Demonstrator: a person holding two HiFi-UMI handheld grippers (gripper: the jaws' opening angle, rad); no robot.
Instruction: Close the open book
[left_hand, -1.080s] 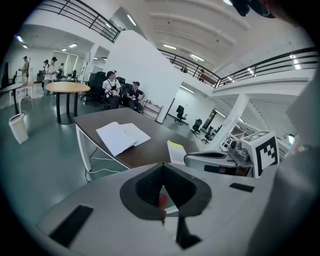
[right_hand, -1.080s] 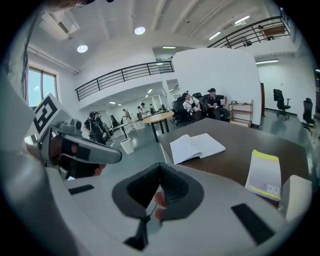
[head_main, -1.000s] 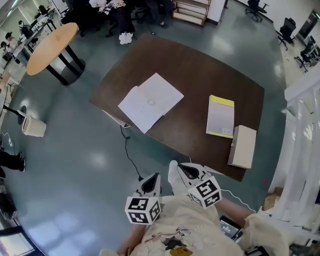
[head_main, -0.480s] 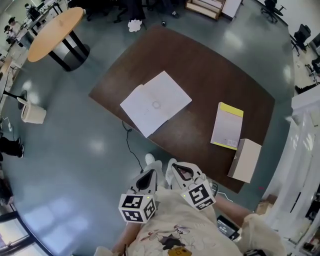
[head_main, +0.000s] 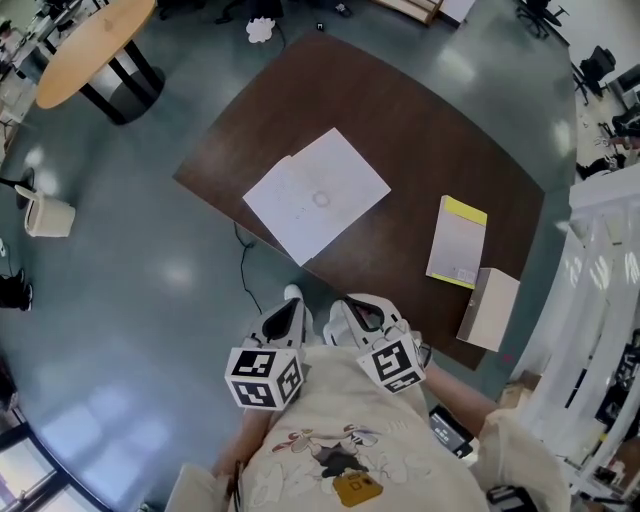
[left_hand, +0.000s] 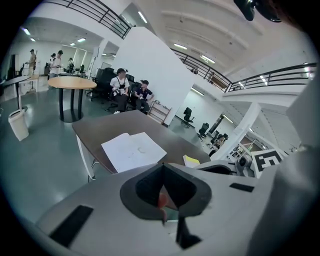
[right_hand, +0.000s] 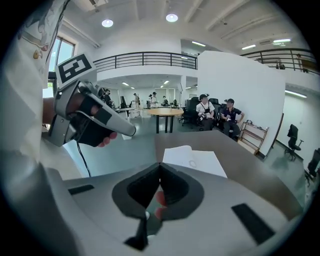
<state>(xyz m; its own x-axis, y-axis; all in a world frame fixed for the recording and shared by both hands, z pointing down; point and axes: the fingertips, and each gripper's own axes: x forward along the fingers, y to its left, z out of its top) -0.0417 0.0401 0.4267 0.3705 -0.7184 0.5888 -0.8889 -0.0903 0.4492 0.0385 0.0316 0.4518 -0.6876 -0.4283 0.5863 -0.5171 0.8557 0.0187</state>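
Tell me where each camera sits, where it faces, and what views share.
Head view: on the person's head, steeply down onto table and open book; shirt, left gripper, right gripper show.
Left gripper view: on that gripper, along its shut jaws toward the table; right gripper at right.
Right gripper view: likewise; left gripper, hand at left.
All three share the open book.

Round table (head_main: 90, 55), at 11 o'clock in head view, is cut by the top edge. Open book (head_main: 318, 195) print is too small to read. Left gripper (left_hand: 162, 165) hides part of the yellow book (left_hand: 191, 160).
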